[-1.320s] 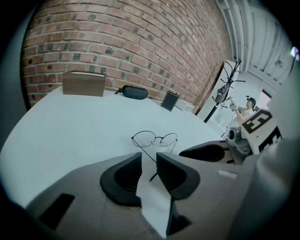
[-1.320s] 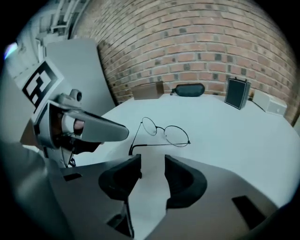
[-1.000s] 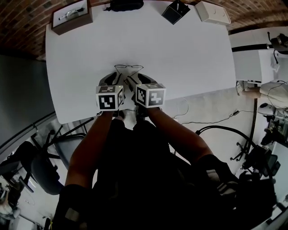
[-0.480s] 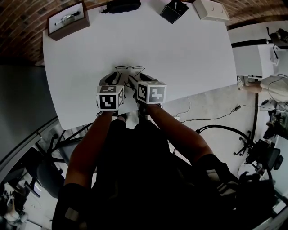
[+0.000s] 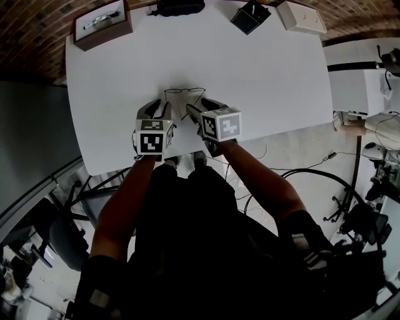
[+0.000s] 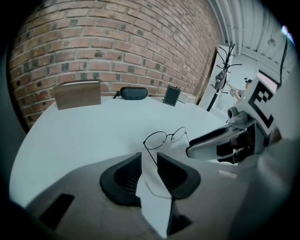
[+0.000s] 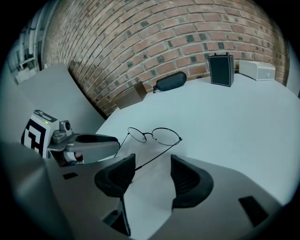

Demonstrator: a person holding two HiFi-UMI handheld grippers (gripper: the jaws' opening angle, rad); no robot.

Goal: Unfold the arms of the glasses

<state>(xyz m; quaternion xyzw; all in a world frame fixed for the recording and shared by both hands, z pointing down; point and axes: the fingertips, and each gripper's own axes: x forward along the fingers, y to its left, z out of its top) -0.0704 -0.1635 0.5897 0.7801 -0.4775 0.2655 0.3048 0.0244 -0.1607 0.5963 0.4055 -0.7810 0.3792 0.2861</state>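
Thin round wire-rimmed glasses lie on the white surface with both arms swung out, so the end state looks reached. Right gripper: jaws wide, just been opening, arm tip loose between them. Left gripper: narrower gap, straddles the other arm without pinching it. Next: back off without snagging.

Thin dark wire glasses on a smooth matt white table, rough brick wall behind.

tbl mid free, case, wood box far edge
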